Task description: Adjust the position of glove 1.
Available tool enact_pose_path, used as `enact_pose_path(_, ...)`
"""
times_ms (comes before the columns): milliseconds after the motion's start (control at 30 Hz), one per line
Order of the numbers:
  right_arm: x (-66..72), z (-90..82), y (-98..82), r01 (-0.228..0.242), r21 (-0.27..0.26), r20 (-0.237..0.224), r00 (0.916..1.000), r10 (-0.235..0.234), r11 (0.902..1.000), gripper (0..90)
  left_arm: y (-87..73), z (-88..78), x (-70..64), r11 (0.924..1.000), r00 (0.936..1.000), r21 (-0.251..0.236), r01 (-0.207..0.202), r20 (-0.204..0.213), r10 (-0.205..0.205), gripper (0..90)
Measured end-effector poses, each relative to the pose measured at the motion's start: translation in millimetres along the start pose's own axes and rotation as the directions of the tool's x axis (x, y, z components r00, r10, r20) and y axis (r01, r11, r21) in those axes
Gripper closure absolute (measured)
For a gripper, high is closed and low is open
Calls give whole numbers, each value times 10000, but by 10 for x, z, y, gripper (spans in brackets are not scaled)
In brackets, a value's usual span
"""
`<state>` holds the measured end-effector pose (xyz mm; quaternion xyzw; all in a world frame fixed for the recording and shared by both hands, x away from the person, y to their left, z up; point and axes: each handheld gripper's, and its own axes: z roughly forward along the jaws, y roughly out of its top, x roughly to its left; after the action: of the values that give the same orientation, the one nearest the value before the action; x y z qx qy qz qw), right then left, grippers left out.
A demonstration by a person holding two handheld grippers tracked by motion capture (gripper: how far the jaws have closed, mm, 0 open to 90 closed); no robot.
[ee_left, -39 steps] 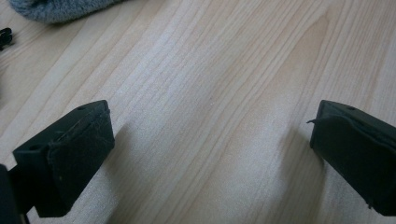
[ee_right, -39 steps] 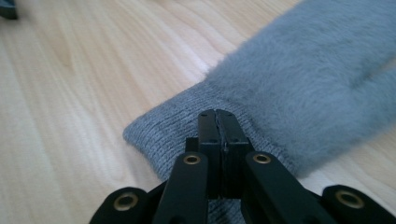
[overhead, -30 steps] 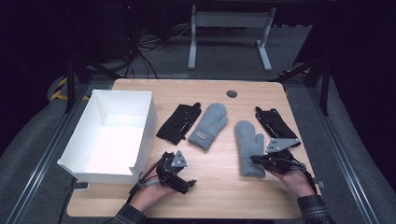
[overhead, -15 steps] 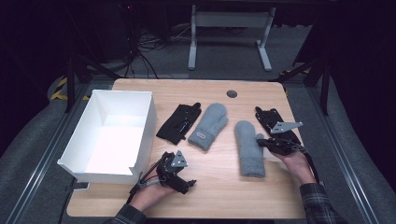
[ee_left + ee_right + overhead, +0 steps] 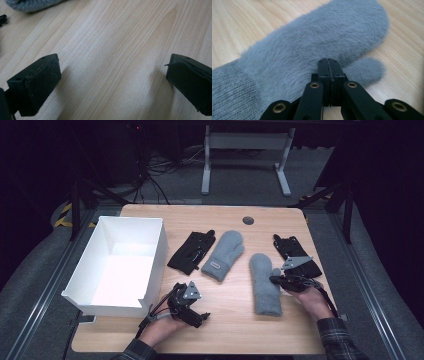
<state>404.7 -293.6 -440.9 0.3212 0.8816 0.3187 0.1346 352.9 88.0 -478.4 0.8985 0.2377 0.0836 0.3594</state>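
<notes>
Two grey mittens lie flat on the wooden table (image 5: 235,330), one in the middle (image 5: 223,254) and one to the right (image 5: 265,285). A black glove (image 5: 191,251) lies left of the middle mitten, another black glove (image 5: 292,250) at the far right. My right gripper (image 5: 273,280) is shut, its tips at the right mitten's thumb; in the right gripper view the joined jaws (image 5: 328,62) hover over the fuzzy mitten (image 5: 312,42) with no fabric seen between them. My left gripper (image 5: 200,316) rests open on bare wood near the front edge.
A white open box (image 5: 157,250) stands at the table's left, close to my left hand. A round grommet (image 5: 248,220) sits at the far edge. A grey mitten's edge (image 5: 30,5) shows at the top left of the left gripper view.
My right gripper moved from beside the right mitten's near end, along its right side, to the thumb. The mitten now lies straighter. The left hand has stayed put.
</notes>
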Motion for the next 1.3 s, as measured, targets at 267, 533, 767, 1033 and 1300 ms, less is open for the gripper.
enact_pose_path(267, 219, -100, -80, 202, 29, -283, 9994, -201, 9998, 900, -2, 1, -3, 10000, 10000, -24, 27, -4, -27, 1)
enact_pose_path(533, 362, -240, -152, 388, -199, -321, 9987, -394, 9990, 900, -3, 1, -6, 10000, 10000, -26, 62, -22, -62, 1)
enact_pose_path(767, 501, -280, -267, 511, -172, -697, 9962, -522, 9985, 900, -3, 0, -6, 10000, 10000, -28, 57, -26, -57, 1)
enact_pose_path(1033, 691, -220, -211, 920, -229, -1320, 9868, -942, 9955, 900, -3, 1, -6, 10000, 10000, -28, 61, -22, -61, 1)
enact_pose_path(1300, 894, -105, -87, 1322, -326, -1929, 9717, -1361, 9907, 900, -3, 1, -6, 10000, 10000, -28, 59, -24, -59, 1)
